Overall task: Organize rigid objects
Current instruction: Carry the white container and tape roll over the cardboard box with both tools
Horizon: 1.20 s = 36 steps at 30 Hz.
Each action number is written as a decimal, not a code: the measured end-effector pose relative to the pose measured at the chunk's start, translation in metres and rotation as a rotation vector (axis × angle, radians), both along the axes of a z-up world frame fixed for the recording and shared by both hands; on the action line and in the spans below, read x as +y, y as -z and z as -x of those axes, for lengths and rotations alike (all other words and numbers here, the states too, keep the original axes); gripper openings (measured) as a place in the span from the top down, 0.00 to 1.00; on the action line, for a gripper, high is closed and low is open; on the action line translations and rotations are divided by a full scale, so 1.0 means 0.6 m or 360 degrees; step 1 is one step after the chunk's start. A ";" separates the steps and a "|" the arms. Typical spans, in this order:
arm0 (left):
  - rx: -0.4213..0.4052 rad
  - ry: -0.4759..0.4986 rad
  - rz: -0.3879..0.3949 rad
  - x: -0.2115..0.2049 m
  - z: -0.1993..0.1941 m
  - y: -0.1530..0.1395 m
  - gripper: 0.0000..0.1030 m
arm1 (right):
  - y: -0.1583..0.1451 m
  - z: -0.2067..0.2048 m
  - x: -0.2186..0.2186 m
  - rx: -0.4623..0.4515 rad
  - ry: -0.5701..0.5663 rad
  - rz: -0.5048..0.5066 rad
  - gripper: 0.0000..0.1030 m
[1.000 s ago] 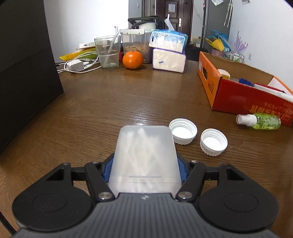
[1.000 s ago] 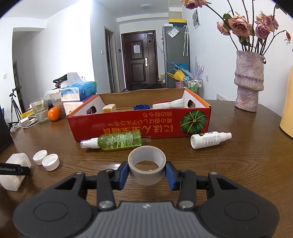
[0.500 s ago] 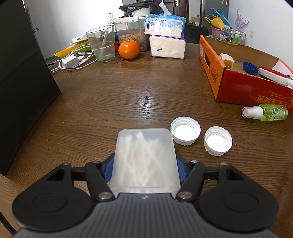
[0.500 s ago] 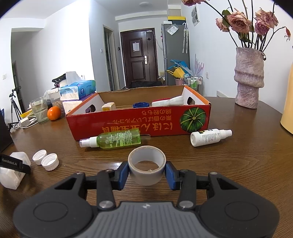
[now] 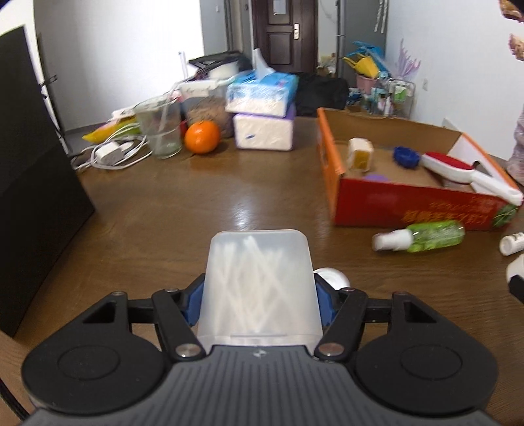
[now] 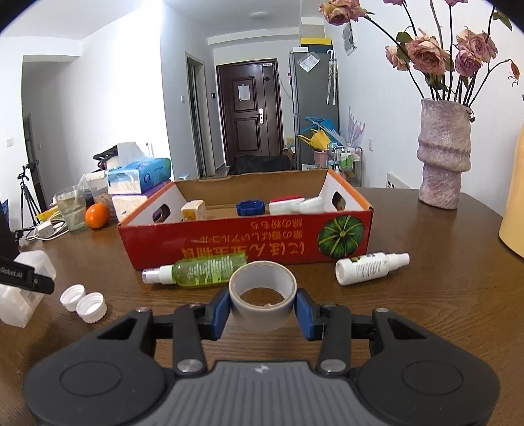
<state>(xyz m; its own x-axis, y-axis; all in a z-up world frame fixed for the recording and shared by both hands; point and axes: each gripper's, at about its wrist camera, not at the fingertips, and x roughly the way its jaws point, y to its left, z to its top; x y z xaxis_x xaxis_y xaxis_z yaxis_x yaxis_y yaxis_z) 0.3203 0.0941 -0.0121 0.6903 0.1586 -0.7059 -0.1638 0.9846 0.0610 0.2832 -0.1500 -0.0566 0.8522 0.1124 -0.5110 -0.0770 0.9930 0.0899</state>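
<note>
Swab box [image 5: 258, 281] clamped by left gripper [image 5: 258, 298], above open table [image 5: 163, 209].

1. You face white walls [image 6: 124, 98] and a dark brown door [image 6: 249, 111] down the hallway.
2. A grey refrigerator [image 6: 314, 108] stands just right of that door.
3. Your wooden table [image 5: 183, 203] shines under the ceiling light [image 6: 258, 14].
4. A tripod [image 6: 28, 193] stands far left.
</note>
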 end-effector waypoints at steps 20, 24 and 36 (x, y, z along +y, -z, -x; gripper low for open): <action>-0.0134 0.0136 0.0194 -0.144 -0.069 -0.030 0.36 | -0.055 -0.060 -0.037 -0.0103 0.0018 0.0010 0.59; -0.0156 0.0113 0.0223 -0.153 -0.086 -0.027 0.36 | -0.063 -0.076 -0.046 -0.0124 0.0024 -0.0015 0.59; -0.0260 0.0055 0.0282 -0.175 -0.148 -0.049 0.36 | -0.073 -0.136 -0.050 -0.0148 0.0029 0.0004 0.59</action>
<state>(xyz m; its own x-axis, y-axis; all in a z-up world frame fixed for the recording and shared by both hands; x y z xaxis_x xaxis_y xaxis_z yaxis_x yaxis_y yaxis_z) 0.4092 -0.0110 0.0174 0.8005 0.0167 -0.5991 -0.1236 0.9827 -0.1377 0.3649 -0.1798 -0.0129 0.8979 0.0953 -0.4298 -0.0670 0.9945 0.0807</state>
